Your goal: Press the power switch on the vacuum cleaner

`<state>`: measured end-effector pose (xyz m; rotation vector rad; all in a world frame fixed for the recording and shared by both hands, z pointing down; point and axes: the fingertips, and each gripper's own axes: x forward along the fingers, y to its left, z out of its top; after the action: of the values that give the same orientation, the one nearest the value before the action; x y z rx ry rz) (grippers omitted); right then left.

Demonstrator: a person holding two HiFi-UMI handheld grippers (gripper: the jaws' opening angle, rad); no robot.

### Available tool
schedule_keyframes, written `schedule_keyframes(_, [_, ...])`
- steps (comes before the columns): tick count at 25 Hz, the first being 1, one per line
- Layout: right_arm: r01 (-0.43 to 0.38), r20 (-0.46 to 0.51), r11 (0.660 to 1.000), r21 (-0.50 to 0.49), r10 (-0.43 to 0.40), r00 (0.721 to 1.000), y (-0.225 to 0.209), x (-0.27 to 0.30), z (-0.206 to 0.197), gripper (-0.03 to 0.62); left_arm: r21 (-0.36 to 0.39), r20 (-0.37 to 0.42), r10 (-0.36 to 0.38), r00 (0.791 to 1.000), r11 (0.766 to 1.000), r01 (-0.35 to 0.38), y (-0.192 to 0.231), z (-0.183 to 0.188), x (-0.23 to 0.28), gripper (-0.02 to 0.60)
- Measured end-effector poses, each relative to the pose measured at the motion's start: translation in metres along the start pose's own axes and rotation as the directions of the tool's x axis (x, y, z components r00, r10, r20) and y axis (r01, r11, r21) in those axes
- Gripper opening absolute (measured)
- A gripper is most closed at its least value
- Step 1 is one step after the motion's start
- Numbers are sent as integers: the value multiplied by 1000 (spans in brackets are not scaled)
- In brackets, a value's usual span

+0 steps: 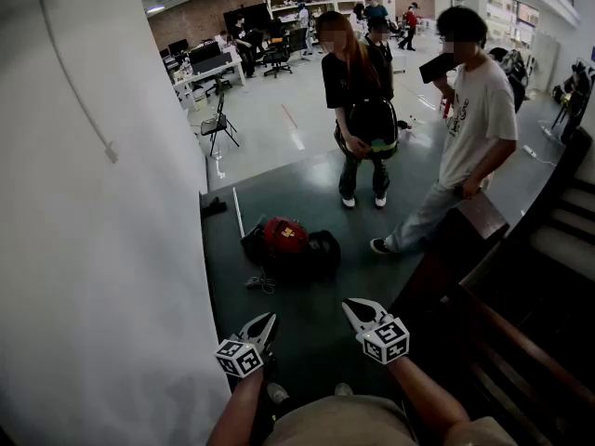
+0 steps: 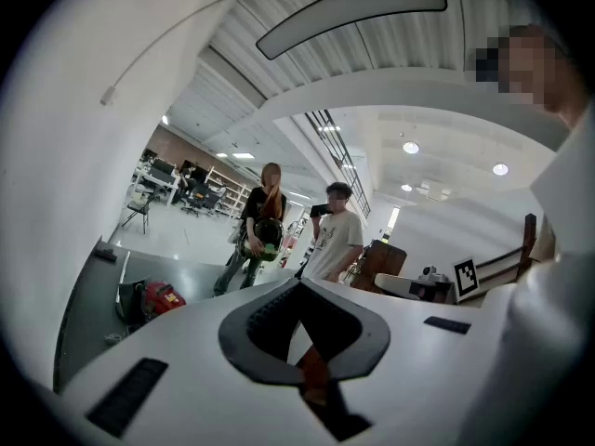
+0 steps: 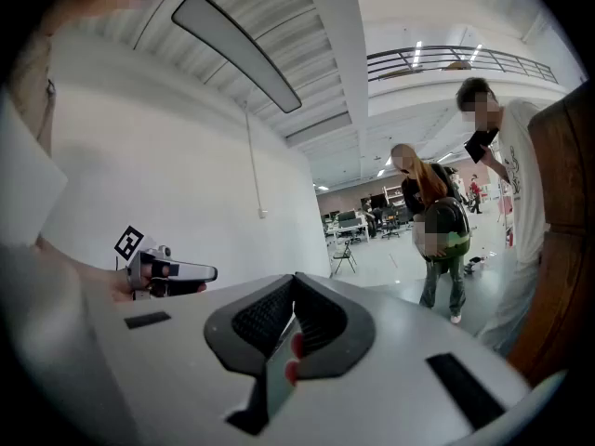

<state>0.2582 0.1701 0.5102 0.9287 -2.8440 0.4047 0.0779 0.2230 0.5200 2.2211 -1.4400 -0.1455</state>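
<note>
The vacuum cleaner (image 1: 284, 242), a red and black canister, lies on the dark floor ahead of me, at the foot of the white wall. In the left gripper view the vacuum cleaner (image 2: 158, 297) shows at the lower left. I cannot make out its power switch. My left gripper (image 1: 267, 321) and right gripper (image 1: 350, 307) hang side by side low in the head view, well short of the vacuum and touching nothing. The left gripper (image 2: 299, 284) has its jaws together and holds nothing. The right gripper (image 3: 294, 279) is shut too and empty.
Two people (image 1: 358, 110) (image 1: 465, 128) stand just beyond the vacuum. A white wall (image 1: 93, 249) runs along the left. A dark wooden stair rail (image 1: 483, 277) and steps are on the right. A grey cord (image 1: 261, 284) lies by the vacuum. Desks and chairs stand far back.
</note>
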Motion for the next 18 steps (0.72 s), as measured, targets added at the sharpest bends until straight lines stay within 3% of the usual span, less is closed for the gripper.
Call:
schedule_keyframes(14, [-4,-11,999,-34,4,1000,-15,19,6,14,22,-10,8,1000,1000,-8,3,7,20,6])
schedule_keyframes(18, [-25,0,999,28,25,1000,-19,25,7,15,38,-10,7,1000,999,-6,4,9,27,6])
